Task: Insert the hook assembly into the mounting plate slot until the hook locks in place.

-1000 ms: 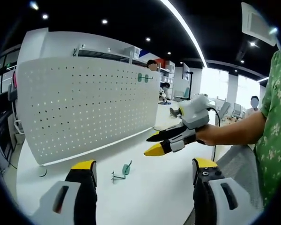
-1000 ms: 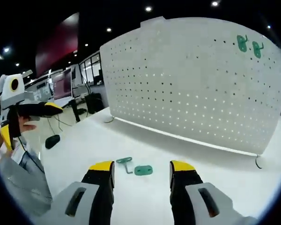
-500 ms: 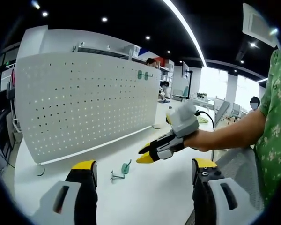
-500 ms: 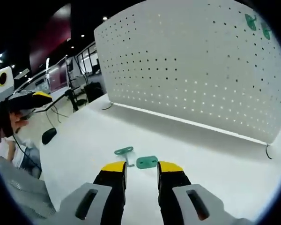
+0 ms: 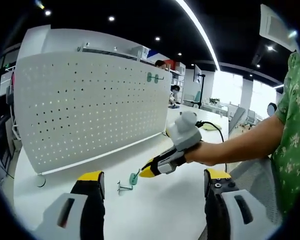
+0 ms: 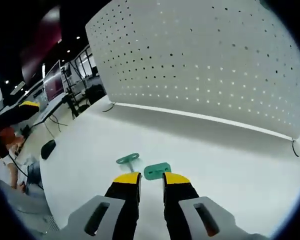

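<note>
Right, the green hook assembly [image 6: 149, 169] lies flat on the white table [image 6: 230, 165], low in the middle of the right gripper view, its plate end just past my right gripper [image 6: 151, 179] tips. The metal hook part [image 6: 128, 159] lies to its left. My right jaws are drawn near together with a narrow gap, and I cannot tell whether they touch the plate yet.

In the left gripper view the hook assembly [image 5: 130, 181] sits lower centre, with the right gripper [image 5: 146, 172] coming in from the right, its yellow tip right at the green plate, a person's forearm [image 5: 240, 146] behind it. My left gripper [image 5: 152, 180] hangs at the bottom of that frame, jaws spread wide and holding nothing.

Behind it all the white pegboard [image 5: 90, 107] stands upright on the table, filling the left half, with two green hooks [image 5: 153, 77] already mounted at its upper right corner.
</note>
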{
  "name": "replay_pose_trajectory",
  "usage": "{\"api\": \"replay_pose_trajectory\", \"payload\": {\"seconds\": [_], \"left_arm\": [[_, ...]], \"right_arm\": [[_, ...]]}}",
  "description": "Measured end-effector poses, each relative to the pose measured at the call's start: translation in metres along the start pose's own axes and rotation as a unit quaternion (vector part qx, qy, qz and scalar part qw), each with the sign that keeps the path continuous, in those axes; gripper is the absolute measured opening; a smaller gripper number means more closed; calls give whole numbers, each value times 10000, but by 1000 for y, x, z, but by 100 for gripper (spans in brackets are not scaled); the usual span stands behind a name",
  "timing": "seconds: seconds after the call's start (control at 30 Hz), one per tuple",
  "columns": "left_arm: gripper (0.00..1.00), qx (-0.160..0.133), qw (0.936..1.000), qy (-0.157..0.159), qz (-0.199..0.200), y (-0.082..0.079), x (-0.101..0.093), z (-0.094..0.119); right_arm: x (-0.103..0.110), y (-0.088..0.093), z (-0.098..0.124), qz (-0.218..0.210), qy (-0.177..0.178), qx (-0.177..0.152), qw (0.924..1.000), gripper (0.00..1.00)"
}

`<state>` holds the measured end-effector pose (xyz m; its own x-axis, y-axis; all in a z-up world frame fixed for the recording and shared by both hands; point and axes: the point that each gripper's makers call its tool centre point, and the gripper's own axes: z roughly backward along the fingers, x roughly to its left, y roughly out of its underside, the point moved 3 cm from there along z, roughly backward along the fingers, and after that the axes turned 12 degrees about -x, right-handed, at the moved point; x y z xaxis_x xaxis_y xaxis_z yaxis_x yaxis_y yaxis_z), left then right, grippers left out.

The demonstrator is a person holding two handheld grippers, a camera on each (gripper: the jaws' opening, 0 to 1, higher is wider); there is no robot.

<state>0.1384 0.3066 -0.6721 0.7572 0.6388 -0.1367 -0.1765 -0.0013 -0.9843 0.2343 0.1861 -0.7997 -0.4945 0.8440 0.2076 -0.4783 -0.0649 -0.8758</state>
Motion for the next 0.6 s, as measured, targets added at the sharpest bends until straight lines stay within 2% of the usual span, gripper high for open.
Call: {"api": "replay_pose_trajectory", "payload": {"seconds": [0.37, 0.6], "left_arm": [[82, 39, 10000, 8, 64, 3, 3, -2], [82, 59, 9999, -7, 82, 5, 5, -2]], "right_arm": [[-5, -2, -12, -234, 107, 4, 9997, 15], [-9, -2, -15, -187, 184, 50, 9996, 10]]}}
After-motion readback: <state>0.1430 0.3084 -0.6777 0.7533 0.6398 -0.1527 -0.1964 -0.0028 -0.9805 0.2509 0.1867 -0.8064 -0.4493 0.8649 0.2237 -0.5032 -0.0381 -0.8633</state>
